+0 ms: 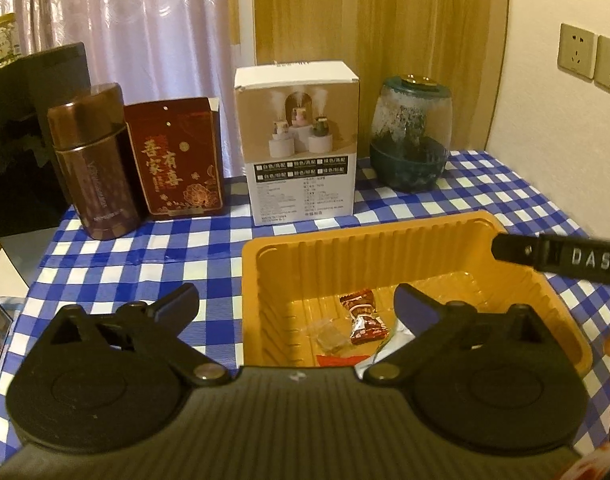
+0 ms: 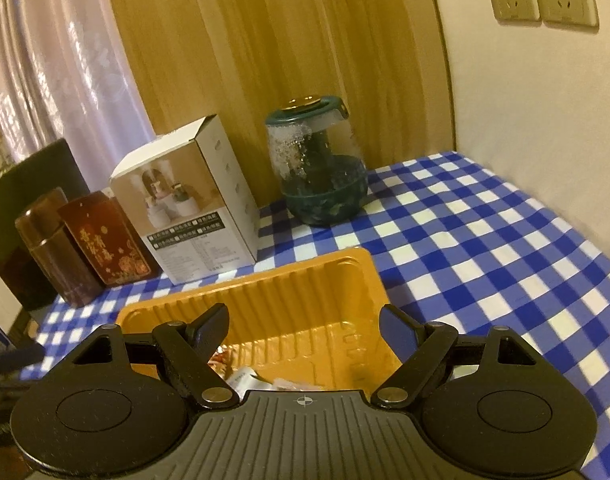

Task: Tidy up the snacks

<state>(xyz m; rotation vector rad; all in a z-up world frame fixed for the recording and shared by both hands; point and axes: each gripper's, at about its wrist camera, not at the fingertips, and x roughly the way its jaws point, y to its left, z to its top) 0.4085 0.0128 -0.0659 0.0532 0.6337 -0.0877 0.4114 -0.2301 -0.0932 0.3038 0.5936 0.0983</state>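
- Bench, blue-white check cloth.
- Orange plastic tray sits on it, in front of white carton.
- Left tool: jaws spread wide, nothing between; over tray's near-left rim.
- Right tool: jaws apart, empty, above tray.
- Red wrapped candy lies on tray floor, beside clear wrapper.

Both wrist views look down, close, sharing the yellow tray.

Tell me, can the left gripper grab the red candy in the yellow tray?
Probably yes. The left gripper is open right above the yellow tray, and the red candy lies uncovered between its fingers.
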